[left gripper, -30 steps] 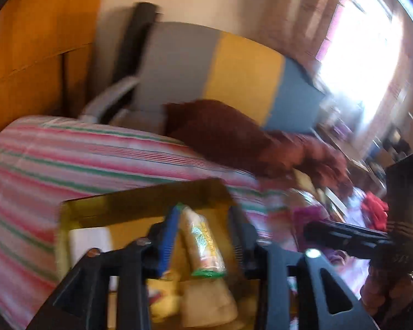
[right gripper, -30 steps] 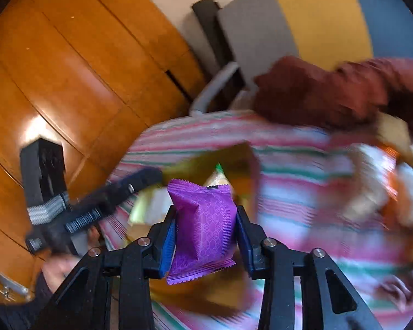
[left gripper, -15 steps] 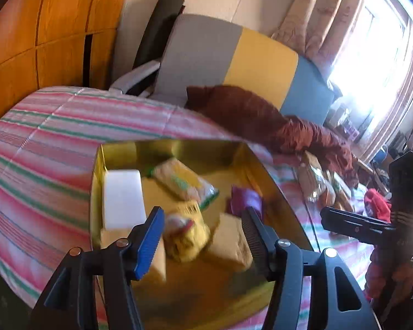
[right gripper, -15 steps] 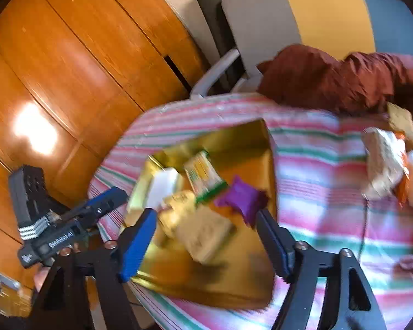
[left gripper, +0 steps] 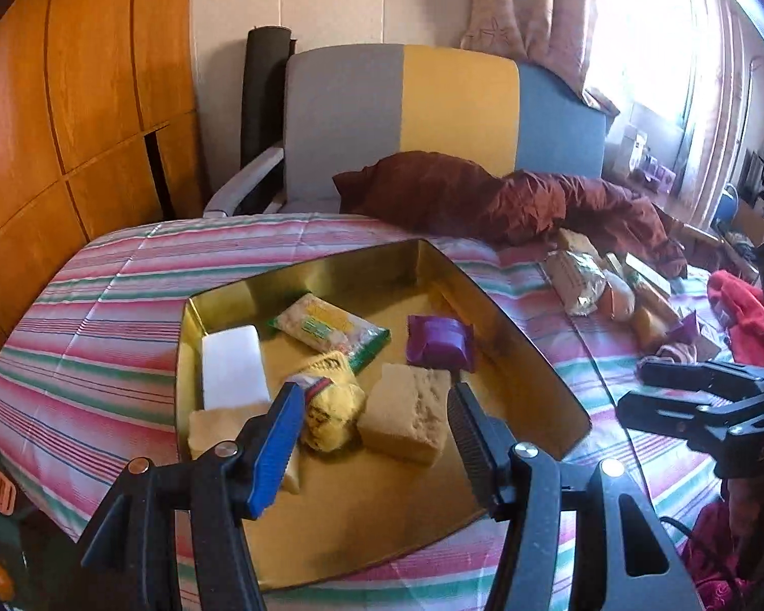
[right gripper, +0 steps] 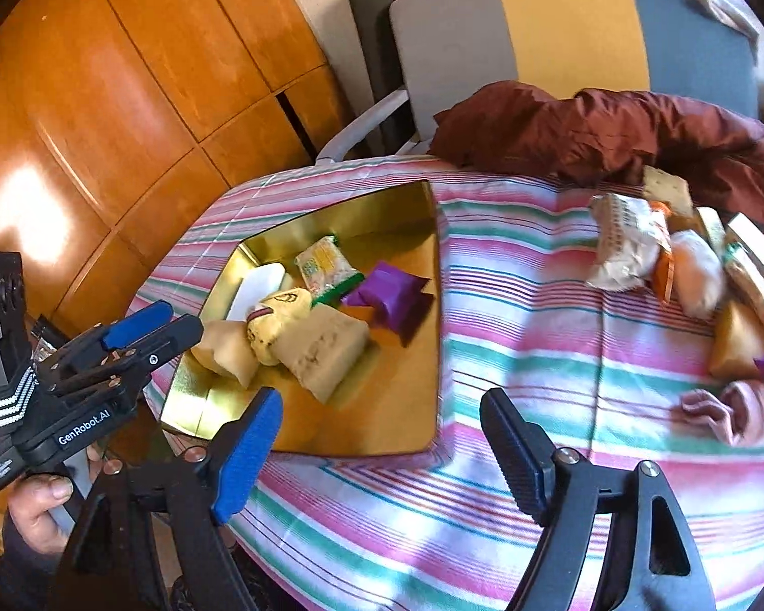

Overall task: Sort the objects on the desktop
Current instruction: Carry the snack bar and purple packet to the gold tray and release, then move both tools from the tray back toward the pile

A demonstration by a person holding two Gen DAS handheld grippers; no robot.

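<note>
Gaping wide and empty, the left tongs (left gripper: 372,422) and right tongs (right gripper: 382,438) hover over the gold tray (left gripper: 524,351), where the purple packet (left gripper: 440,341) lies among snacks.

Left wrist view: close above the tray (left gripper: 535,351), facing the chair (left gripper: 402,117). Right wrist view: higher, farther right, looking down-left; tray (right gripper: 435,336) at centre-left. Both share the tray and striped tabletop (left gripper: 102,315).

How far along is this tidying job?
Partly done. The gold tray already holds several things, including a purple packet, a white block and a sponge. Both the left gripper and right gripper are open and empty. A pile of snacks and a pink cloth are left on the striped cover.
</note>
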